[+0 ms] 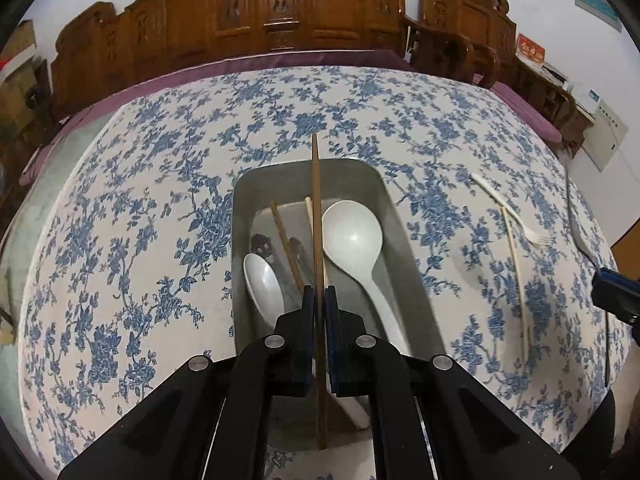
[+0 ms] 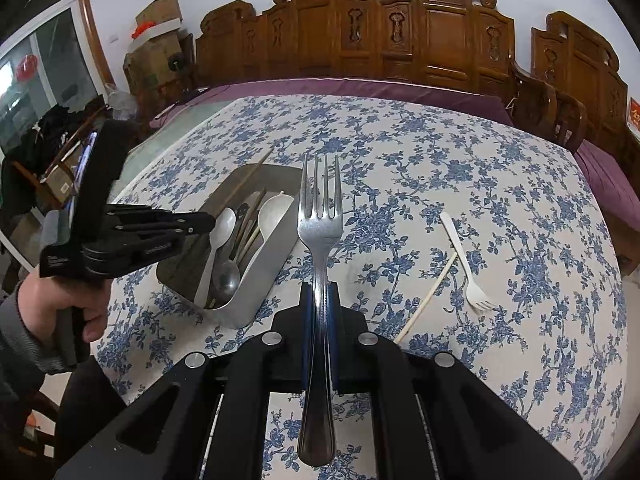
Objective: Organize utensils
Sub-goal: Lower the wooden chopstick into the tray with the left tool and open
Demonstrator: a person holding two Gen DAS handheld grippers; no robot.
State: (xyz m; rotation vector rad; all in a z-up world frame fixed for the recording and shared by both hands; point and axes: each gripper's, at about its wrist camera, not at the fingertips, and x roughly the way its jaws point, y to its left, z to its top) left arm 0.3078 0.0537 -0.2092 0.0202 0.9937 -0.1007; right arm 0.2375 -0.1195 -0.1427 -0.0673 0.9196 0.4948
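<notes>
Left wrist view: the left gripper (image 1: 319, 300) pinches a brown chopstick (image 1: 316, 216) above the metal tray (image 1: 404, 216); an early release could bounce it out.

Right wrist view: the right gripper (image 2: 320, 300) clamps the steel fork (image 2: 320, 216) beside the tray; it could strike the rim.

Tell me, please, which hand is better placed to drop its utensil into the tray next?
Left: its gripper holds the chopstick directly over the tray; the right gripper holds its fork beside it.
</notes>
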